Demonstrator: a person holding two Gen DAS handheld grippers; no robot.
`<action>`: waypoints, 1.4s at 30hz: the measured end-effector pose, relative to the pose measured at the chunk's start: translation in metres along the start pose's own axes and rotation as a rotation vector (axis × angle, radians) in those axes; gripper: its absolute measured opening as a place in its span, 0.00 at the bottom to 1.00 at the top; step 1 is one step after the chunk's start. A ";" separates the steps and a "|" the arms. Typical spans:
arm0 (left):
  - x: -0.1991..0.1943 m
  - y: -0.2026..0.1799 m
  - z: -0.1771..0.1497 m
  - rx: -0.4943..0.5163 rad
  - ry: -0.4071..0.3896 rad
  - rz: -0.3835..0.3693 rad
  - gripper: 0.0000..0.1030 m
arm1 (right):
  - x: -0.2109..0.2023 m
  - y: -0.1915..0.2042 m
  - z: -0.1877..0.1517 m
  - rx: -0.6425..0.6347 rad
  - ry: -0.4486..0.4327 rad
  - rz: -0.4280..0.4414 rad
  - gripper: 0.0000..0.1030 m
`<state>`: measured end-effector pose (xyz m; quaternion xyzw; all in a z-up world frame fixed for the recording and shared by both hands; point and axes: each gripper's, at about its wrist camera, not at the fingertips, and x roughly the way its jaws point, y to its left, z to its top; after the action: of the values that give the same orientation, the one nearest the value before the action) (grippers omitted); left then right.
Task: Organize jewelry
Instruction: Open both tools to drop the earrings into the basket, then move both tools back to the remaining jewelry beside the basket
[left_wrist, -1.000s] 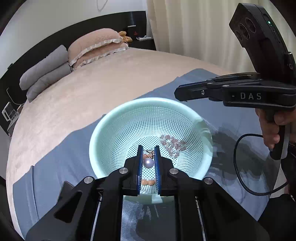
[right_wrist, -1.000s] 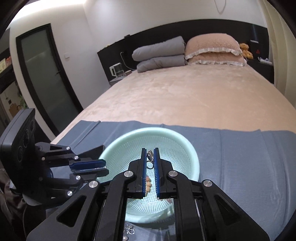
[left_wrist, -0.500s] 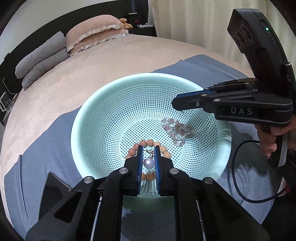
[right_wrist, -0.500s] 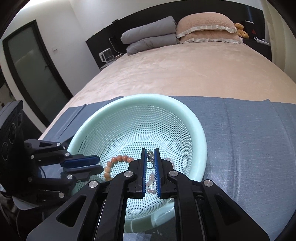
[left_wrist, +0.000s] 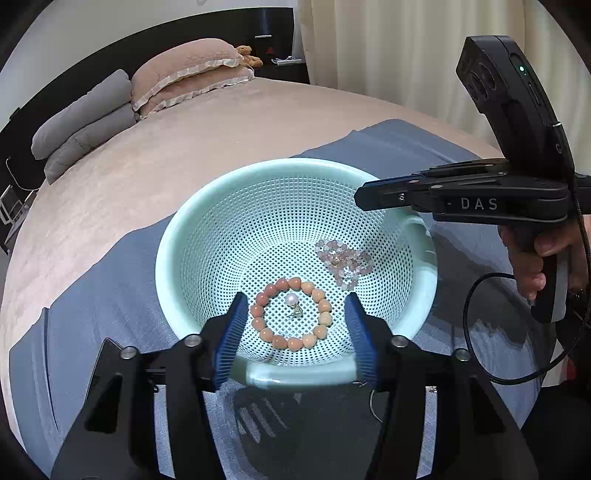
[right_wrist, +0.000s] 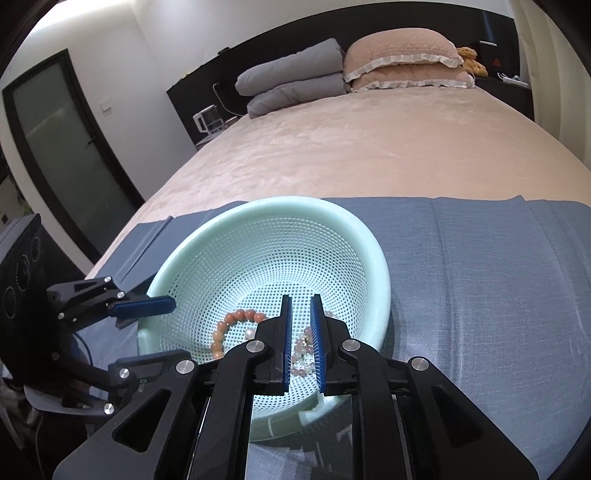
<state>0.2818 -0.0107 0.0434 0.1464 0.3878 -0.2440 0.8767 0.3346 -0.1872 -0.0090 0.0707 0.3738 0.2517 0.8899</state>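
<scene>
Right wrist: blue cloth (right_wrist: 480, 266) over beige bed (right_wrist: 369, 147); left gripper (left_wrist: 295, 332) wide apart, right gripper (right_wrist: 301, 332) narrowly parted, both empty.

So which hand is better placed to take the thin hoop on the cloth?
Left. The left gripper is wide open, and the hoop lies beside it; the right gripper hangs over the basket.

The bed (right_wrist: 369, 147) carries a pinkish-beige cover, with grey pillows (right_wrist: 291, 88) and frilled pink pillows (right_wrist: 406, 59) stacked side by side at its head. A blue-grey cloth (right_wrist: 498, 277) lies across the near end, and a mint perforated basket (right_wrist: 373, 251) sits on that cloth.
</scene>
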 end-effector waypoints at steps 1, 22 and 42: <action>-0.003 0.000 0.000 0.000 -0.004 0.000 0.62 | -0.003 0.000 0.000 0.001 -0.002 0.000 0.11; -0.070 -0.051 -0.061 0.157 -0.042 -0.035 0.91 | -0.090 0.013 -0.048 -0.141 -0.099 -0.031 0.81; -0.043 -0.127 -0.127 0.318 0.008 -0.229 0.88 | -0.047 0.034 -0.123 -0.306 0.040 0.051 0.83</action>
<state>0.1110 -0.0467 -0.0162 0.2391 0.3618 -0.3999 0.8075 0.2068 -0.1894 -0.0560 -0.0614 0.3466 0.3295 0.8761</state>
